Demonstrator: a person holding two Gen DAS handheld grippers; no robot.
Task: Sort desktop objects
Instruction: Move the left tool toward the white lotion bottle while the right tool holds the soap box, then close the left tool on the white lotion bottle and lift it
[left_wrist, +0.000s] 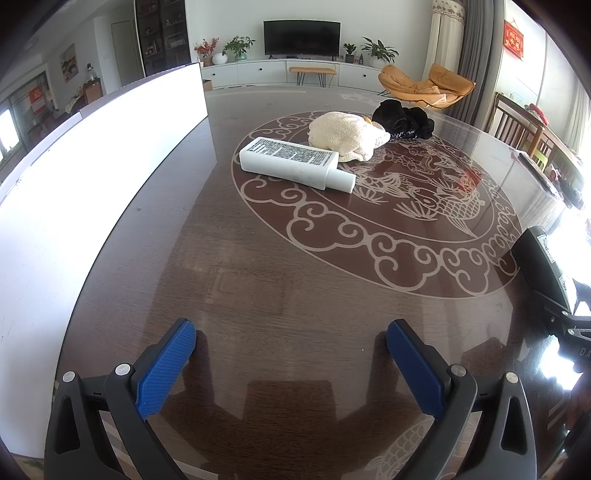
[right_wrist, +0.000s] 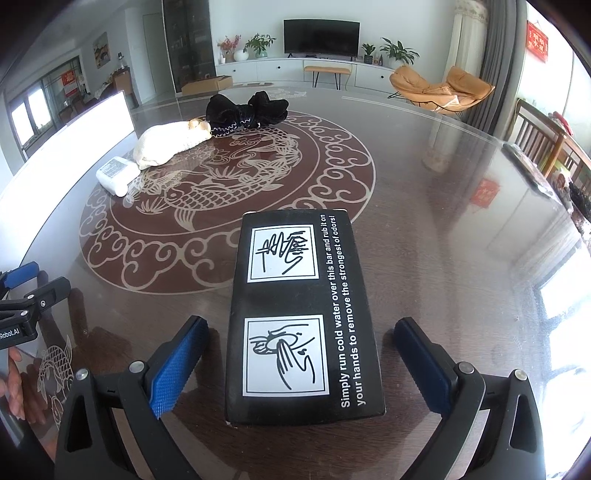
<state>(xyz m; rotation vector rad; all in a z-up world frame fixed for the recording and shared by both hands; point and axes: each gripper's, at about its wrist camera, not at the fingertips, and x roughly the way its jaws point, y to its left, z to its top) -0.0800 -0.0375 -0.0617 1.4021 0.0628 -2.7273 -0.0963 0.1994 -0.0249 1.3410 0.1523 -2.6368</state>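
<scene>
Black box (right_wrist: 303, 314) flat on the glossy table (right_wrist: 443, 221) between the spread right tongs (right_wrist: 301, 363), pads clear of it, left tongs (left_wrist: 291, 363) spread over bare table, white bottle (left_wrist: 295, 162) beyond

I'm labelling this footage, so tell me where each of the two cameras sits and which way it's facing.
Left wrist: on the left gripper, angled down across the table toward the white bottle; its own open blue fingers show, with nothing between them.
Right wrist: on the right gripper, angled down at the black box lying between its open fingers, untouched; the left gripper and a hand show at the left edge.
Shared: bottle, cream cloth, black cloth, box, TV.
</scene>
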